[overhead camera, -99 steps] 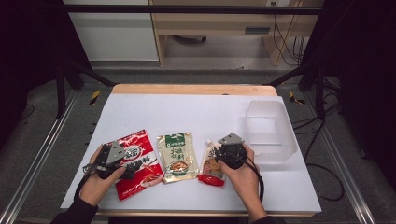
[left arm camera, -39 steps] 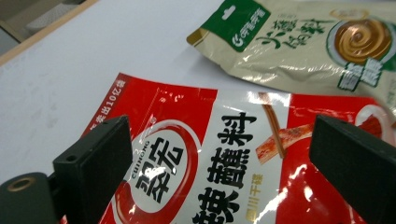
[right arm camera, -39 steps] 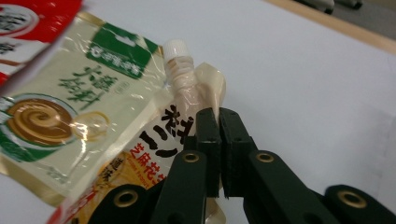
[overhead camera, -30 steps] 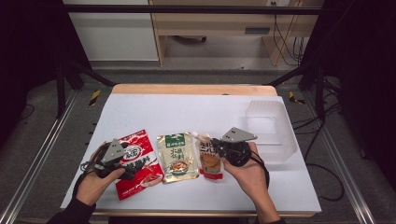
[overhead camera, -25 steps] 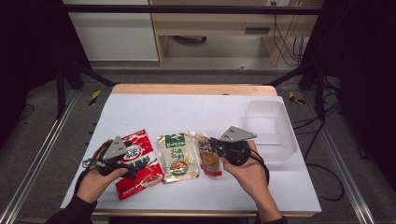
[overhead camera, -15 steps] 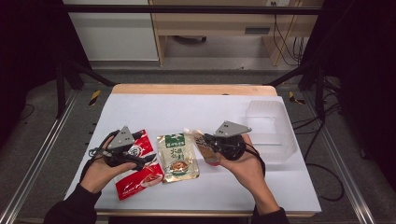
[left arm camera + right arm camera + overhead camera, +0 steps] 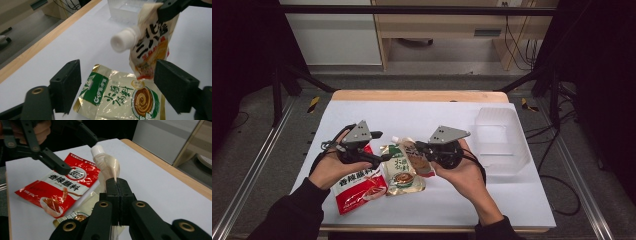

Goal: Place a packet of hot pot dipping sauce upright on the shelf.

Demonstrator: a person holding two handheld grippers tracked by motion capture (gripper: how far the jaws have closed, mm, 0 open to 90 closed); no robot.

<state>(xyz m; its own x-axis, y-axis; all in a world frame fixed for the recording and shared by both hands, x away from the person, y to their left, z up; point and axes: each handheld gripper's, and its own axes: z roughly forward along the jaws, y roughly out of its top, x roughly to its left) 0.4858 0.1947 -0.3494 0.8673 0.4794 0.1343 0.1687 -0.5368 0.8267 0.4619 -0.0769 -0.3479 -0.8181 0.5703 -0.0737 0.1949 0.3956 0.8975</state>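
White table sheet [image 7: 447, 120], wooden strip along the far edge. Far half of the sheet bare; a clear plastic open-topped bin [image 7: 500, 141] sits at the right, just beside the right hand, its far and right sides close to the sheet's border. Bare sheet between the bin and the packets. Near edge crowded: two forearms in dark sleeves come in there.

Right gripper [image 7: 419, 148]: jaws pressed together on the edge of a cream spouted sauce pouch with a white screw cap [image 7: 412, 156]. Pouch held up off the table, above the middle packet, cap pointing away toward the left gripper. In the left gripper view the pouch [image 7: 147, 42] hangs tilted, cap at its upper left, black lettering and an orange-red panel on its face, lower corner near the green packet without clearly touching it. In the right gripper view it [image 7: 106, 167] looks glossy and creased.

Left gripper [image 7: 384, 158]: jaws spread wide, nothing between them, hovering over the packets, pointed at the pouch.

Flat on the sheet: a green-and-gold foil sauce packet [image 7: 402, 172], middle; a red foil packet with white lettering [image 7: 359, 186] to its left, partly under the left hand, near the front edge.
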